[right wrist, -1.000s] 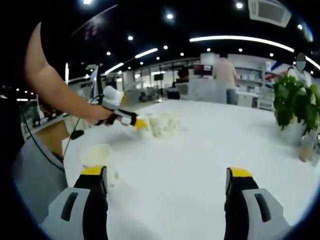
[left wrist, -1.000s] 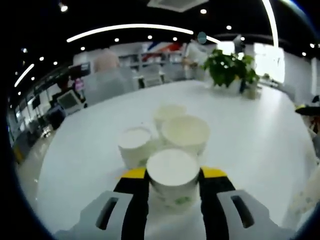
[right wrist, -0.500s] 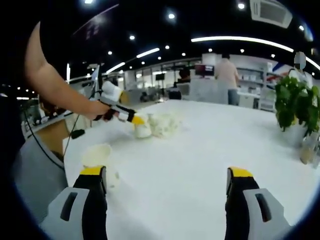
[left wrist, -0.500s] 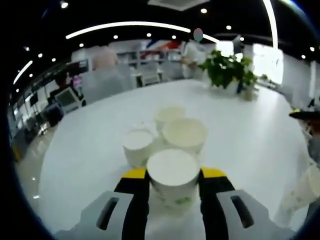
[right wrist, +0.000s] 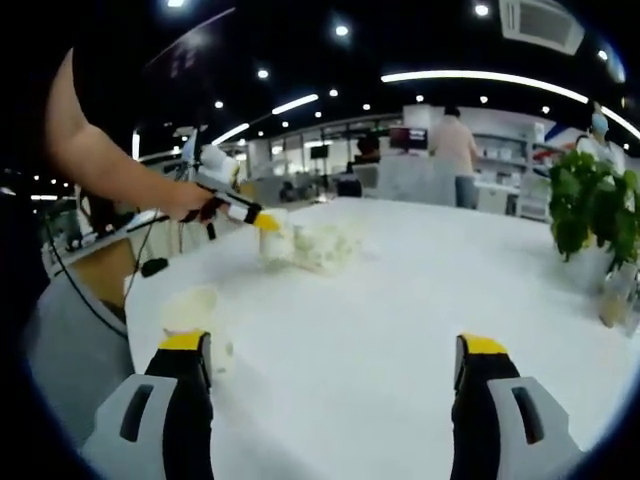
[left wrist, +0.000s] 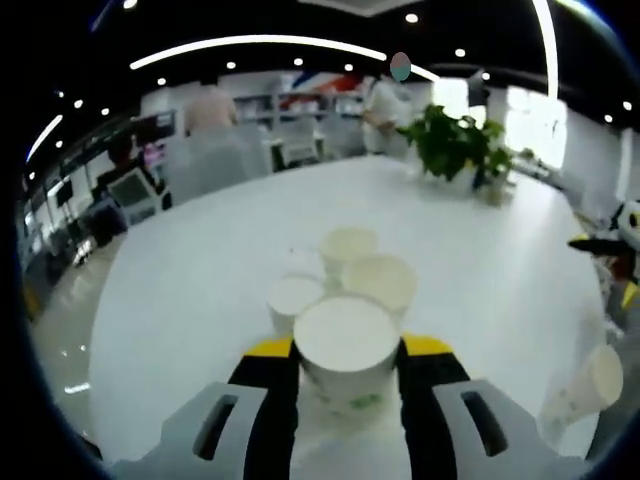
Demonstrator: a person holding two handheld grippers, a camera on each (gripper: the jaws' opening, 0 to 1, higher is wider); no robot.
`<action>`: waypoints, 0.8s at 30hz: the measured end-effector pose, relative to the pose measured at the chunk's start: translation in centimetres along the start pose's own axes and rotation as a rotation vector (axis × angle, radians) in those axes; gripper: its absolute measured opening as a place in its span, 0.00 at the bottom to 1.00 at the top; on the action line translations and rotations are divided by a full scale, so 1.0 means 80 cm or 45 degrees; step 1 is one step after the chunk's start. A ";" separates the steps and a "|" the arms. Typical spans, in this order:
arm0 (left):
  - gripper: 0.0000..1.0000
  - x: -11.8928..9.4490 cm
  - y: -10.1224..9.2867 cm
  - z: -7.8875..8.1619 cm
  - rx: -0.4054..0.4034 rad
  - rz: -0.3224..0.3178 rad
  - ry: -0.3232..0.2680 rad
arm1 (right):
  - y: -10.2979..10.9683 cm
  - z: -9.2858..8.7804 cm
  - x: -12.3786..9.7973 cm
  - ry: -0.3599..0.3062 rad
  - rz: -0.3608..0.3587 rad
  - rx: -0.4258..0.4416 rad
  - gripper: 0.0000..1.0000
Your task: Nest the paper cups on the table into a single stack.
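My left gripper (left wrist: 346, 348) is shut on a white paper cup (left wrist: 345, 330), held above the white table (left wrist: 200, 300). Just beyond it three more paper cups (left wrist: 378, 282) stand close together, mouths up. In the right gripper view the left gripper (right wrist: 262, 224) holds that cup (right wrist: 276, 242) right beside the cluster of cups (right wrist: 325, 247). My right gripper (right wrist: 335, 352) is open over the near part of the table with nothing between its jaws. A single cup (right wrist: 192, 310) stands next to its left finger, and the same cup (left wrist: 582, 388) appears at the lower right of the left gripper view.
A potted plant (right wrist: 590, 210) stands at the table's far right side; it is also at the back in the left gripper view (left wrist: 455, 140). A person's bare arm (right wrist: 100, 160) reaches in from the left. People and desks fill the room behind.
The left gripper has lifted and drawn back slightly with its cup, so the cluster looks smaller and farther. The right gripper has stayed open and nearly still.
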State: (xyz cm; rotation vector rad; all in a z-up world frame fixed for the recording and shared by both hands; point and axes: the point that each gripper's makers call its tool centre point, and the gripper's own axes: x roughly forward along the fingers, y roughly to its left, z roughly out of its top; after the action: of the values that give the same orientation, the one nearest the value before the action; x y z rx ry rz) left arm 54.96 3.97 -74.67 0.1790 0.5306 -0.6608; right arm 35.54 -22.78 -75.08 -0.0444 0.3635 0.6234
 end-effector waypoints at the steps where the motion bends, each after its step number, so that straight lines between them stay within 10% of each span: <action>1: 0.37 -0.003 0.000 0.003 -0.002 -0.004 -0.001 | 0.000 0.000 0.000 0.002 -0.001 -0.004 1.00; 24: 0.37 -0.043 -0.004 0.071 0.052 -0.091 -0.041 | 0.005 0.012 -0.001 -0.013 0.007 -0.027 1.00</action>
State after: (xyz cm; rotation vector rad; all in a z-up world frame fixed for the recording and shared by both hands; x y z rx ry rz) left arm 54.79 3.76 -68.00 0.1880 0.4949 -0.7432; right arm 35.54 -22.32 -74.15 -0.0601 0.3472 0.6329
